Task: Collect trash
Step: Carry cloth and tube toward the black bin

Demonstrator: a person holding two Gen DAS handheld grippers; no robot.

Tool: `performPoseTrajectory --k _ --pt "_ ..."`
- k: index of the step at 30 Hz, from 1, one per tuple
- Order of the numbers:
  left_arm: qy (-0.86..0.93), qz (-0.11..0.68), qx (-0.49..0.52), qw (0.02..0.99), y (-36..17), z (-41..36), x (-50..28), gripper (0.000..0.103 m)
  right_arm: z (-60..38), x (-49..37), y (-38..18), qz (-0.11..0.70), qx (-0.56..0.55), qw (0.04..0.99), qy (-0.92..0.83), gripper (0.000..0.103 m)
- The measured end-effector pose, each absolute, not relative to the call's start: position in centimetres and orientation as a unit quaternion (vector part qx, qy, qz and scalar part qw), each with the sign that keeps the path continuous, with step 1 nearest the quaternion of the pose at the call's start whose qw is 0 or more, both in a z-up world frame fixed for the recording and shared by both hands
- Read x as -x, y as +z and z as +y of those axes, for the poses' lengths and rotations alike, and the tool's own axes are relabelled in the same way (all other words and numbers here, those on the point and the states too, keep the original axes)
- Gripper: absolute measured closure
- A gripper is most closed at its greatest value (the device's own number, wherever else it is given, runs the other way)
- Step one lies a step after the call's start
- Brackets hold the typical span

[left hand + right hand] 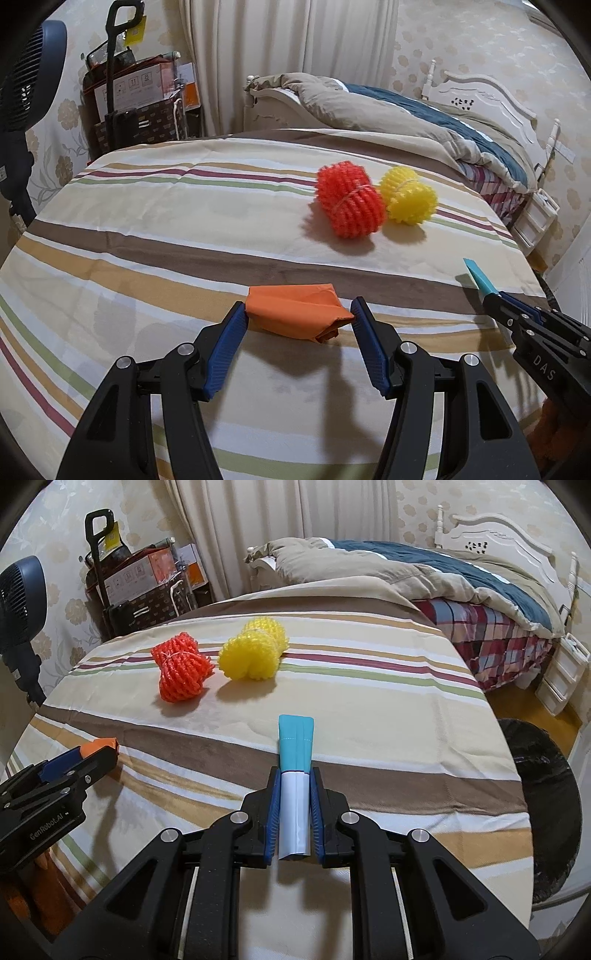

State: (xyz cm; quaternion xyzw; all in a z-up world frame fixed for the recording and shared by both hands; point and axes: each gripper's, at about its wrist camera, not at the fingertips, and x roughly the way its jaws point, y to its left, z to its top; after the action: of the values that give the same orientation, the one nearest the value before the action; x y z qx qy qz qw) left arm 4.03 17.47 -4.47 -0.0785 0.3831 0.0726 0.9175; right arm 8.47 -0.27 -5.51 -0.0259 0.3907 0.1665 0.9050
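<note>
Two pieces of trash are in hand at this moment. A folded orange paper (295, 312) is clamped between the fingers of the left gripper (297, 314), held low over the striped desk (166, 229). A folded blue-and-white paper (295, 775) is pinched tight in the right gripper (294, 775), fingers pressed together on it, its blue end jutting out towards twelve o'clock.

So the pick-up of these two is judged done; the drop-off is not. A dark round bin (543, 812) is seen at three o'clock in the right wrist view, beside the desk edge, and that is taken to be where both papers are bound.

Left lying on the desk, near twelve o'clock from the left gripper, are an orange foam net (349, 201) and a yellow foam net (408, 195), touching each other. These are judged to be the remaining trash.

Further out, a bed with a rumpled quilt (388, 107) is seen at one o'clock, a fan (26, 92) at ten, boxes (144, 92) at eleven. Nothing is seen blocking the way to the bin.
</note>
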Motion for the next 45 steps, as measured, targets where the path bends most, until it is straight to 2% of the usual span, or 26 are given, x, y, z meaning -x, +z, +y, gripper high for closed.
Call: performPoseTrajectory --k 11,21,29,45 --pt "0.005 0.362 0.058 0.93 -3.0 10.6 -4.4 0.044 -5.6 -6.7 -3.2 0.358 0.002 0.925 0.128 0.088" --pt "-0.066 0.341 0.031 0.937 -1.4 2.4 -6.7 0.044 -14.7 -5.8 -1.8 0.327 -0.035 0.943 0.043 0.088" --pt "-0.112 0.332 0.0 0.937 -0.8 -3.9 -8.7 0.044 -20.8 -6.6 -2.2 0.321 -0.06 0.945 -0.01 0.088" --pt "-0.137 0.329 -0.041 0.933 -1.9 -11.7 -11.8 0.044 -26.7 -8.9 -4.1 0.327 -0.075 0.94 -0.056 0.088"
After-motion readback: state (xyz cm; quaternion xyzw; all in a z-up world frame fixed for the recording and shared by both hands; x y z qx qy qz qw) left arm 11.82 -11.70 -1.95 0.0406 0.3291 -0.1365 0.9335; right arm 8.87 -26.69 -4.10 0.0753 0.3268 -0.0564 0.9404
